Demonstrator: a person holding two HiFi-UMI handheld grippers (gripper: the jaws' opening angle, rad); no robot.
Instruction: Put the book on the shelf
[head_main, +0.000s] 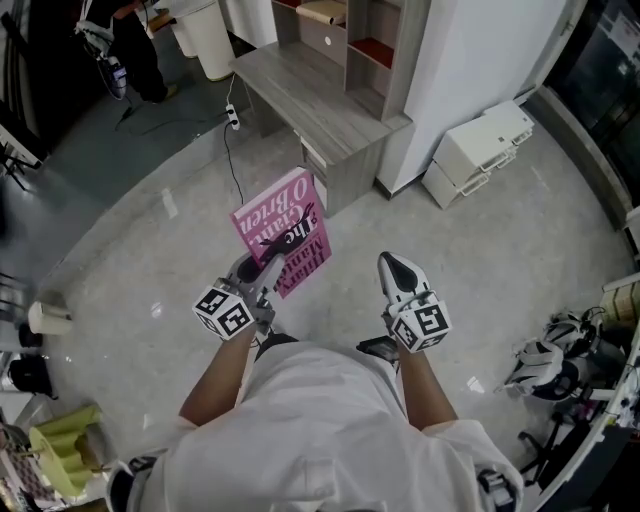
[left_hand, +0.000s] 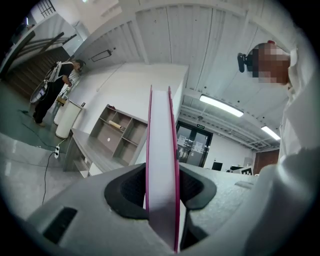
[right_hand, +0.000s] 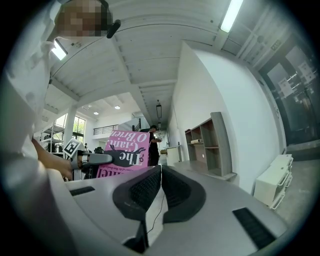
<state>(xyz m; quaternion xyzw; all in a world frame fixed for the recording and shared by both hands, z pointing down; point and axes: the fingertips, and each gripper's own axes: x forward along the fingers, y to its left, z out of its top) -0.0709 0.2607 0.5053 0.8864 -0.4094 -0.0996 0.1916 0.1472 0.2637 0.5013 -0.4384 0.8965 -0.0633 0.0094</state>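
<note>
Left hand-held gripper (head_main: 260, 272) was clamped on the pink book (head_main: 283, 232), pads on both covers, book sticking out ahead of the jaws. Right hand-held gripper (head_main: 397, 270) was closed and empty, beside the book but clear of it. Shelf (head_main: 352, 45) sat well ahead, past the book. Carry step, I'd say: hold the clamp firm, square the book to an open compartment, go in level.
</note>
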